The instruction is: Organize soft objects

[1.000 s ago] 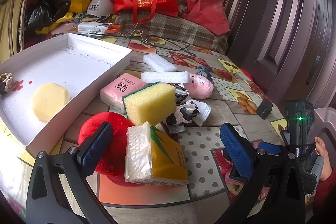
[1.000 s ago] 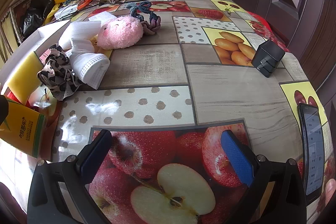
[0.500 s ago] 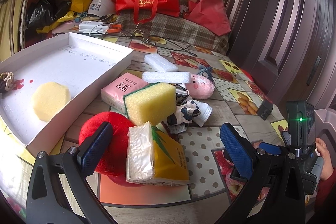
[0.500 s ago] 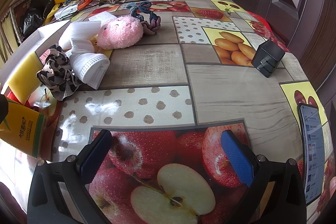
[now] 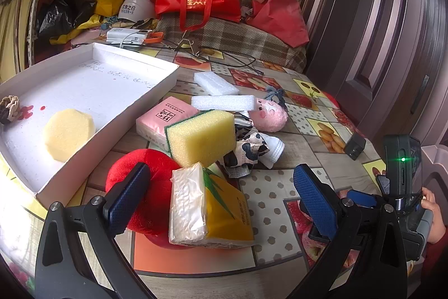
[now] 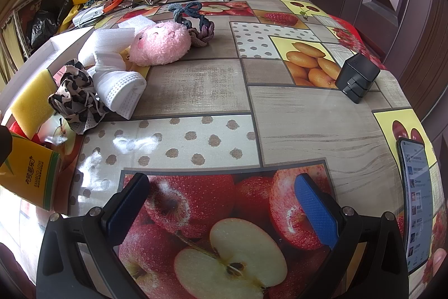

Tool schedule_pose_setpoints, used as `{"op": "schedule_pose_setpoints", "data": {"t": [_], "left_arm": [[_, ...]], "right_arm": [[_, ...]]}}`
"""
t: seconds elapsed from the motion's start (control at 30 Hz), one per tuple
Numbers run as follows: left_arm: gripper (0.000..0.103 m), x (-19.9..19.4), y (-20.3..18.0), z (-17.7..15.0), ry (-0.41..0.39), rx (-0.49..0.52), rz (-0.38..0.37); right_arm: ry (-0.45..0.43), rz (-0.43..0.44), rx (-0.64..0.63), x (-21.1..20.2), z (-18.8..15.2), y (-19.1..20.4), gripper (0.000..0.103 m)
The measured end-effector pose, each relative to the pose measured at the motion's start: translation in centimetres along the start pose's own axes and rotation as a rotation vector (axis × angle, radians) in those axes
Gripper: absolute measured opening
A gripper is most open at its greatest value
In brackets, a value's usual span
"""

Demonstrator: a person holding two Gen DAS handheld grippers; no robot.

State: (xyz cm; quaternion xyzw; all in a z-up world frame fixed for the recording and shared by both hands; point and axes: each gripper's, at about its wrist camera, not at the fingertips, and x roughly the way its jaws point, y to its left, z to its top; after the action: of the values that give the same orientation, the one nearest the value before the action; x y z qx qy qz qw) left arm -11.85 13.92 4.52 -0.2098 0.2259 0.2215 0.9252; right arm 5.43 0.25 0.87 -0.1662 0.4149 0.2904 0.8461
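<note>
Between left gripper [image 5: 221, 194] fingers: yellow tissue pack [image 5: 207, 205] lying, long axis pointing away from the camera.
Grippers: both [image 6: 221, 210] gaping wide, holding nothing.

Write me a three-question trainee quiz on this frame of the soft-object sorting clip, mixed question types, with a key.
1. True or false: the left gripper is shut on the yellow tissue pack.
2. Which item already lies inside the white box? A) pink plush toy B) round yellow sponge C) pink tissue pack
3. Fill in: the rectangular yellow sponge leans on the ____ plush and the pink tissue pack.

Key: 1 false, both grippers (right gripper) are open and hold nothing; 2 B; 3 red.
</note>
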Motion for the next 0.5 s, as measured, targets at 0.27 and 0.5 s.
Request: {"op": "schedule_pose_setpoints", "data": {"t": [0.27,0.5], "left_arm": [[0.103,0.01,0.0,0.02,0.0,-0.001,0.0],[0.103,0.02,0.1,0.06,0.001,-0.001,0.004]], "right_arm": [[0.0,0.0,0.0,-0.01,0.0,-0.02,0.103],[0.0,0.0,0.0,0.02,0.01,0.02,0.103]]}}
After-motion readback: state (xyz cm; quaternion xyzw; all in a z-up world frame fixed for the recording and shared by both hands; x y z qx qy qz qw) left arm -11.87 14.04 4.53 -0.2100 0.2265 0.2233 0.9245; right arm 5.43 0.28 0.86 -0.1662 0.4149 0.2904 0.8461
